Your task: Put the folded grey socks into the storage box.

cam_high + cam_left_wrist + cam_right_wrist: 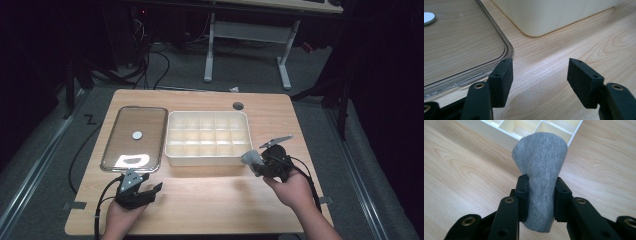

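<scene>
We are clamping a rolled grey sock (539, 182) in our right gripper (540, 195), lower right of the high view, just beside the white compartment box's (207, 159) near right corner. Our left gripper (540, 77) is sitting wide apart, gripping nothing, on the counter (210, 200) beside the clear lid (461, 50), lower left.

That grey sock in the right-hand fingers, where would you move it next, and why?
Probably a little forward, over the near corner of the white divided box. The right gripper is shut on the rolled grey sock, which is off the table just short of the box, whose compartments look empty. The left gripper is open beside the clear lid.
</scene>
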Available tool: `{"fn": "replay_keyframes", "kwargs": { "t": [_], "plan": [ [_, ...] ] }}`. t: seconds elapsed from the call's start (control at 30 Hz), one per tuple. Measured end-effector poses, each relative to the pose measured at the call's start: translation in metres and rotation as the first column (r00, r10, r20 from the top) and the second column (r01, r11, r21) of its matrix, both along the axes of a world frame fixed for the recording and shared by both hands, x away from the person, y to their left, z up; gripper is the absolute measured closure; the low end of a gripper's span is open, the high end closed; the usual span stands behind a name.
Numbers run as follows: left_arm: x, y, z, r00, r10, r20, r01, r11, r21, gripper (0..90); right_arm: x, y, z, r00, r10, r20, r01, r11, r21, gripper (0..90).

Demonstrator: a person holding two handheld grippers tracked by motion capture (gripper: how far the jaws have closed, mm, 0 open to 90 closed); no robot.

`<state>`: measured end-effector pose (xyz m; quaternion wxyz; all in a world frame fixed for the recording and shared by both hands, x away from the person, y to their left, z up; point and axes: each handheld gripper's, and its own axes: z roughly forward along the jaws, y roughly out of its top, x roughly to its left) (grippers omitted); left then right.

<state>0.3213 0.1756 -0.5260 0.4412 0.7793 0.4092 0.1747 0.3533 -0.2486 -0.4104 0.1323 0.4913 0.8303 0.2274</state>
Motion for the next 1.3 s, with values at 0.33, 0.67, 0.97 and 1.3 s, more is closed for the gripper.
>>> {"fn": "replay_keyframes", "kwargs": {
  "t": [0.33,0.67,0.97,1.3],
  "plan": [
    [0.001,0.001,0.0,0.9999,-0.009,-0.005,0.009,0.9998,-0.017,36.0,0.041,0.018,0.011,0.9988,-0.008,-0.048,0.007,1.0,-0.025,71.4],
    [0.001,0.001,0.0,0.9999,-0.013,-0.004,0.013,0.9998,-0.013,36.0,0.086,0.029,0.0,0.9904,-0.041,-0.132,0.03,0.996,-0.086,71.4],
    [0.002,-0.002,-0.001,0.9998,-0.017,0.001,0.017,0.9998,-0.008,36.0,0.106,0.033,-0.018,0.9748,-0.064,-0.214,0.039,0.992,-0.119,71.7],
    [-0.001,0.003,0.002,0.9999,-0.014,0.01,0.014,0.9998,-0.016,36.0,0.111,0.042,-0.024,0.9623,-0.065,-0.264,0.019,0.985,-0.17,72.3]
  ]
}}
